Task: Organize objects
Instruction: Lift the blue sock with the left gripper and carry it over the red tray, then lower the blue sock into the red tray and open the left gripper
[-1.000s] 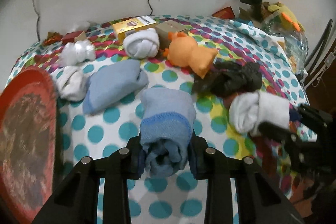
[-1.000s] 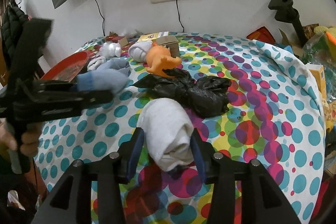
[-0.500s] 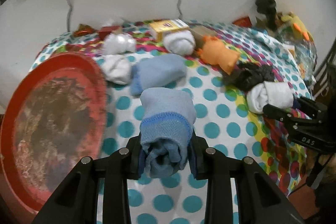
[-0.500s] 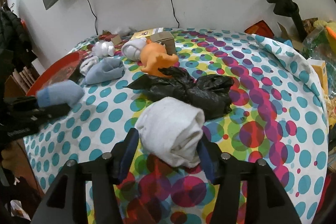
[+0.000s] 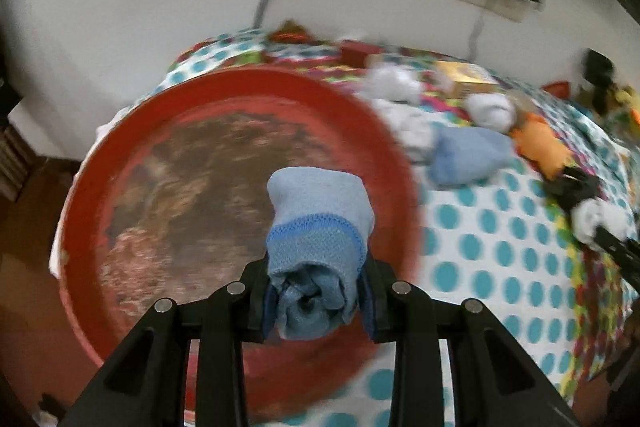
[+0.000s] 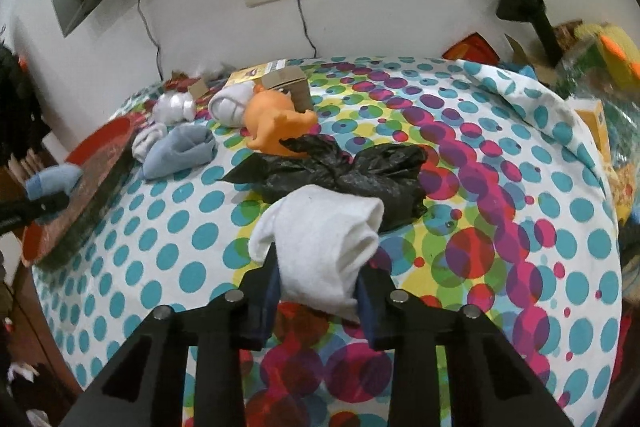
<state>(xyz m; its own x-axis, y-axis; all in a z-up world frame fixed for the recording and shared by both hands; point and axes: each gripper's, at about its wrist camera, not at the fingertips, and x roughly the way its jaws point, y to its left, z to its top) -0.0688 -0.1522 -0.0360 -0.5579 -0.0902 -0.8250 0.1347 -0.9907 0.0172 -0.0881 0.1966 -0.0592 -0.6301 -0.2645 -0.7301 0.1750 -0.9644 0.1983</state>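
Grippers clamp socks: left gripper [image 5: 318,301] blue sock [image 5: 318,239], right gripper [image 6: 316,297] white sock [image 6: 320,247].

Tray [image 5: 104,163] sits at table's left edge, w/ rolled sock [image 5: 320,227] held above it. Loose socks [image 6: 178,151] just right of tray. Toy [image 6: 276,125] behind bag [image 6: 360,171], mid-table. Boxes [image 6: 280,79] along back edge, nr wall.
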